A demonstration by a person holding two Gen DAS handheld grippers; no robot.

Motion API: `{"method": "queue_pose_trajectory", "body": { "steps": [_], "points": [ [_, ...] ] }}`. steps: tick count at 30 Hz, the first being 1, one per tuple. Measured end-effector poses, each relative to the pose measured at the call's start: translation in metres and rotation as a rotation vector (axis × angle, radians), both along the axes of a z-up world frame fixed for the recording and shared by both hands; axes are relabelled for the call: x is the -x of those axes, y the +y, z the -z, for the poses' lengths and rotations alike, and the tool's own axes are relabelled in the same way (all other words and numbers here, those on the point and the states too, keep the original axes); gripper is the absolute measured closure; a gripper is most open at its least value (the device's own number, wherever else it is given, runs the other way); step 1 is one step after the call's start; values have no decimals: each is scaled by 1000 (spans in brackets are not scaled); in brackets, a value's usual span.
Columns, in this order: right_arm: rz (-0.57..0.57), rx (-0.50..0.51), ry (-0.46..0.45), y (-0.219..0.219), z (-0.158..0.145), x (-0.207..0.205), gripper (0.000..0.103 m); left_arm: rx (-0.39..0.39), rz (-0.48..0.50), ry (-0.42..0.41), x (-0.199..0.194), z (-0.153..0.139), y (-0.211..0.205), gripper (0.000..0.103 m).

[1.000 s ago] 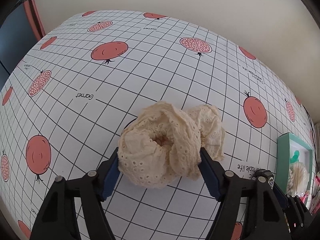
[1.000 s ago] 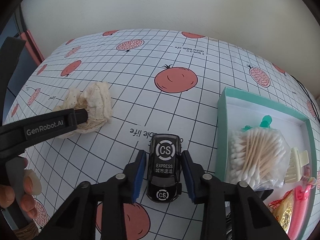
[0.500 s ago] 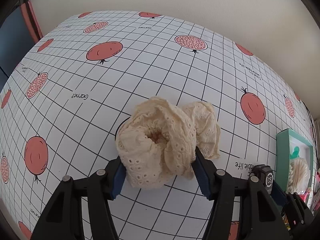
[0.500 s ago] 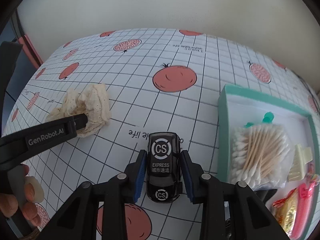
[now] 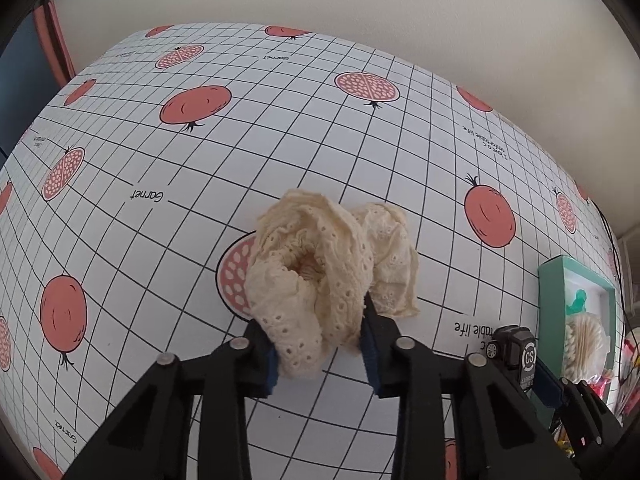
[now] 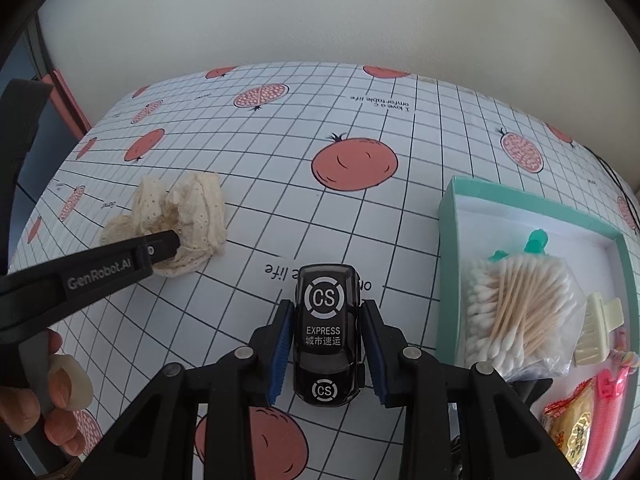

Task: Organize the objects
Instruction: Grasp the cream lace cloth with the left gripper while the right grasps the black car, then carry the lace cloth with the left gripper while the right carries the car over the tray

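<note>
A cream lace scrunchie (image 5: 320,276) lies on the pomegranate-print tablecloth (image 5: 200,208). My left gripper (image 5: 316,336) points down over it, its jaws closing, and both blue pads press into the bunched fabric. In the right wrist view the same scrunchie (image 6: 196,208) shows at the left with a left finger (image 6: 160,248) dug into it. My right gripper (image 6: 327,312) is shut on a black toy car (image 6: 326,280) marked "CS EXPRESS", which rests on the cloth. The car (image 5: 516,354) also shows at the lower right of the left wrist view.
A teal box (image 6: 448,216) stands at the right, holding a bag of cotton swabs (image 6: 516,312), a green piece (image 6: 534,242), a cream hair clip (image 6: 598,328), a pink clip (image 6: 604,420) and a snack packet (image 6: 572,428). A pale wall (image 6: 320,20) runs behind the table.
The left jaws have come together on the scrunchie and squeezed it narrower. The right gripper and the toy car have kept still.
</note>
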State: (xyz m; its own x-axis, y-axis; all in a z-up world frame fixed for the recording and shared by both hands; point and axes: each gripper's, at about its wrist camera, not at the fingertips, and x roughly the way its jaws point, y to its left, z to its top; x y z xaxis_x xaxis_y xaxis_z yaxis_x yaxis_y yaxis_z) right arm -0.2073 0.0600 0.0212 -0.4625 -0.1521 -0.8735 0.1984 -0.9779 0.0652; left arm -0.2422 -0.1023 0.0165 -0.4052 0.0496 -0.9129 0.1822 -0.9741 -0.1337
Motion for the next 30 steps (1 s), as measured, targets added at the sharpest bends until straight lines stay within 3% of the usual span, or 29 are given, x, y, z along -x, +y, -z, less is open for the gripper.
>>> {"method": "queue_pose_trajectory", "body": {
  "steps": [9,19,24,30],
  "points": [
    [-5,7,9,2,-9,-2,67,-20,-6,5,-1,-3,-3,81],
    [9,18,28,14,-22,-7,67,-10,-43,59,-7,-23,-9,82],
    [10,24,46,19,-33,-11,67,-42,-35,88,-11,-38,-7,82],
    [19,27,62,30,-46,-17,67,-26,-15,116,-17,-55,7,82]
  ]
}}
